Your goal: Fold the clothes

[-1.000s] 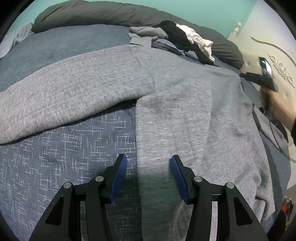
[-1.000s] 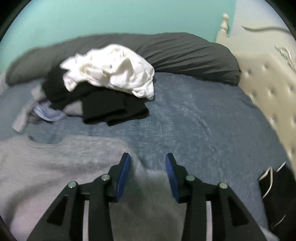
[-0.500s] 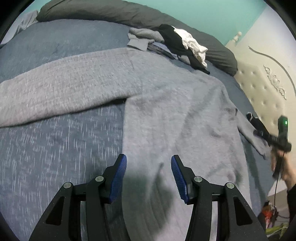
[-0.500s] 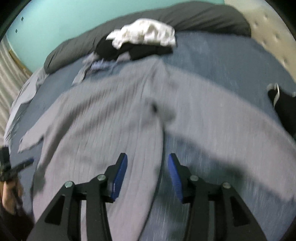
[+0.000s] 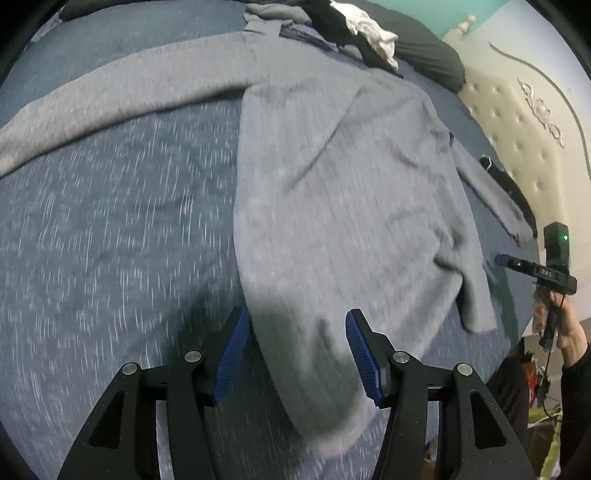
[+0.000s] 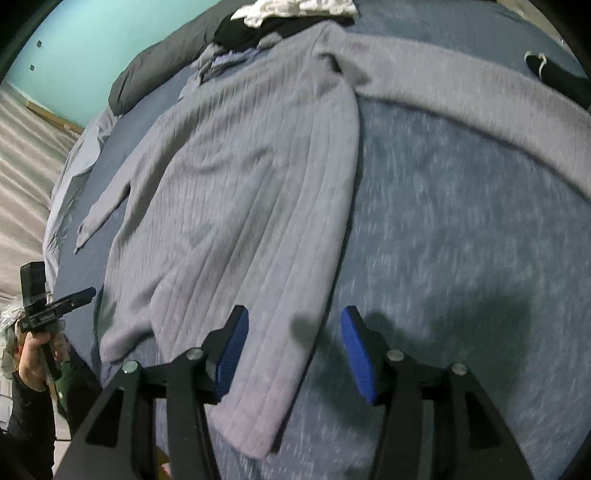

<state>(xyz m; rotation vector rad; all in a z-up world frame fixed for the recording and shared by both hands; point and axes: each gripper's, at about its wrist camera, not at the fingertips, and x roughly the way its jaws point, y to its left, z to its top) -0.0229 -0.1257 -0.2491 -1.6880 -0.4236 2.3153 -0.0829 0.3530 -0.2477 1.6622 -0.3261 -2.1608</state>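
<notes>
Both pairs of blue fingers stand spread wide with nothing between them: the left gripper (image 5: 295, 354) hangs over one bottom corner of the grey sweater (image 5: 332, 177), and the right gripper (image 6: 291, 350) over the opposite corner of the hem. The sweater lies flat and lengthwise on the blue bedspread (image 5: 110, 229), both sleeves stretched outward, its collar toward the pile of unfolded clothes (image 6: 288, 14) near the dark pillow (image 6: 159, 62).

The step in hand looks like taking the hem. To do it well, each gripper should drop onto its own corner, bite both knit layers just inside the edge, and lift evenly so the fold line stays straight.

For room, the bedspread is bare on either side of the body. The near edge of the bed is close under both grippers, and the black item (image 6: 554, 74) lies by the far sleeve (image 6: 480, 99).
</notes>
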